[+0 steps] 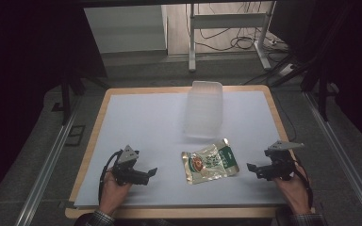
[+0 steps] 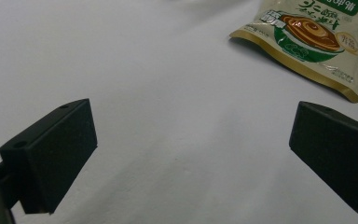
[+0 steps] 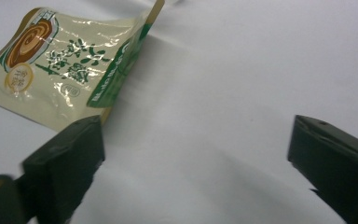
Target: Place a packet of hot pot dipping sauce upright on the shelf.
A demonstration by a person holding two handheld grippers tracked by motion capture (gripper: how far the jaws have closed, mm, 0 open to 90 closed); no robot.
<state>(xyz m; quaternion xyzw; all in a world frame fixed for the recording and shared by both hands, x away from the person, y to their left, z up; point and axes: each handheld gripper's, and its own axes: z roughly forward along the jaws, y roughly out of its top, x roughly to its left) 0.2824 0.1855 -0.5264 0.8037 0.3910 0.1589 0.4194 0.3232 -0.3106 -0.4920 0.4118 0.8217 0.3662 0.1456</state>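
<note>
A cream and green snack pouch [image 1: 209, 161] lies flat on the white table sheet [image 1: 146, 122], near the front middle. It also appears at the top right of the left gripper view as the pouch [image 2: 312, 39], and at the top left of the right gripper view as the pouch [image 3: 60, 65]. My left gripper [image 1: 153, 172] sits left of the pouch, pointing right, open with bare sheet between its jaws [image 2: 191, 154]. My right gripper [image 1: 250, 167] sits right of the pouch, pointing left, open and holding nothing [image 3: 196, 163].
A clear plastic container [image 1: 203, 109] lies on the sheet behind the pouch. The wooden table edge [image 1: 94, 122] frames the sheet. Metal rails run along both sides, and desk legs with cables stand on the floor beyond.
</note>
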